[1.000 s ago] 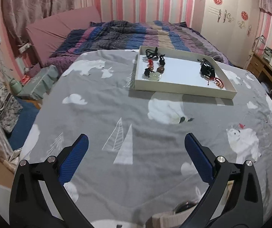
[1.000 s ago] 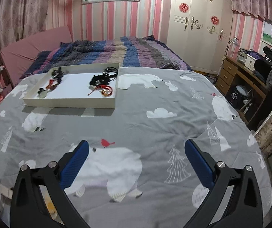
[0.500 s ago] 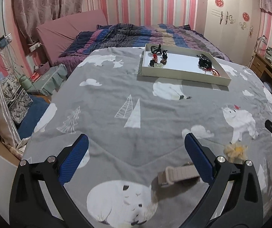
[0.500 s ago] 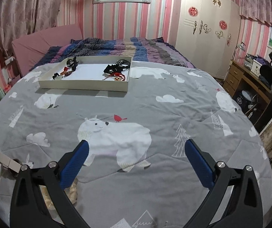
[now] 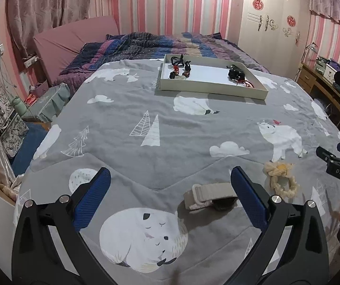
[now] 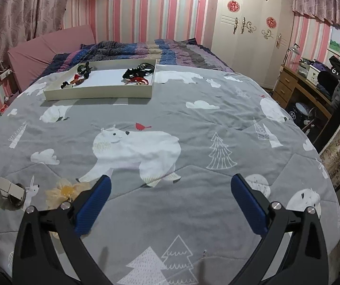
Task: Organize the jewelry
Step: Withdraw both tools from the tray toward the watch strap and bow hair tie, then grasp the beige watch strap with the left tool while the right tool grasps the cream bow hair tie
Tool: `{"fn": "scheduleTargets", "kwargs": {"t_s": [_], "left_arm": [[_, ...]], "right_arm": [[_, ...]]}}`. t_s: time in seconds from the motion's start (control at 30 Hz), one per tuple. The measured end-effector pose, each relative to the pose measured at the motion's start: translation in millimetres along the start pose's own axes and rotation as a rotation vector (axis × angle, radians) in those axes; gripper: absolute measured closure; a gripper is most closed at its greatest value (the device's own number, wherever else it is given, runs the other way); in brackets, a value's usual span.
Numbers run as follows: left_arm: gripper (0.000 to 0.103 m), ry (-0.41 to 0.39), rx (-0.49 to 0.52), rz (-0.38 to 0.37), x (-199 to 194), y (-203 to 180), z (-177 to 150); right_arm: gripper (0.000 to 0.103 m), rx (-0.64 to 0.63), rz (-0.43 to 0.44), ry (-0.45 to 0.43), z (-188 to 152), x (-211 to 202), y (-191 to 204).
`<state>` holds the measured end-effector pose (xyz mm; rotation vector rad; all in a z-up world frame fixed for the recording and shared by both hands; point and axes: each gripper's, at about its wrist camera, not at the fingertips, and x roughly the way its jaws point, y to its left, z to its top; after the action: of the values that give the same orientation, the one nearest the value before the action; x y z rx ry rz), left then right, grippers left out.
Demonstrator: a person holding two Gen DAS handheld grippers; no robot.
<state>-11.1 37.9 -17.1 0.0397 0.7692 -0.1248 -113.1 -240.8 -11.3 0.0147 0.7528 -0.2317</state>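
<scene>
A white tray [image 5: 253,89] sits far up the bed with dark cords and red-brown beads [image 5: 179,70] at its left end and a black and red bundle [image 5: 237,74] at its right; it also shows in the right wrist view [image 6: 98,93]. A watch with a beige strap [image 5: 209,196] lies by my left gripper's right finger. A cream flower hair tie [image 5: 279,178] lies right of it. My left gripper [image 5: 170,198] is open and empty. My right gripper [image 6: 170,199] is open and empty; the hair tie [image 6: 63,191] and watch [image 6: 9,190] lie to its left.
The grey bear-print bedspread [image 5: 181,128] covers the bed. A striped quilt [image 5: 158,45] is bunched at the head. A desk [image 6: 307,87] stands along the right side, a white wardrobe [image 6: 248,30] behind. Bags and a bottle [image 5: 19,104] sit on the floor left.
Both grippers have pulled back from the tray toward the foot of the bed. The watch and the hair tie have come into view close to the fingers. Both stay open.
</scene>
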Motion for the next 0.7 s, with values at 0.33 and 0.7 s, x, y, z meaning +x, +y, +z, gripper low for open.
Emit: {"fn": "scheduleTargets", "kwargs": {"t_s": [0.33,0.7], "left_arm": [[0.003,0.001,0.014,-0.005,1.4,3.9,-14.2],[0.003,0.047,0.037,-0.050,9.6,5.0,-31.6]], "right_arm": [[0.002,0.038,0.075,0.043,-6.9,-4.4,8.6],[0.002,-0.016,0.052,0.091,-21.2,-6.0,21.2]]}}
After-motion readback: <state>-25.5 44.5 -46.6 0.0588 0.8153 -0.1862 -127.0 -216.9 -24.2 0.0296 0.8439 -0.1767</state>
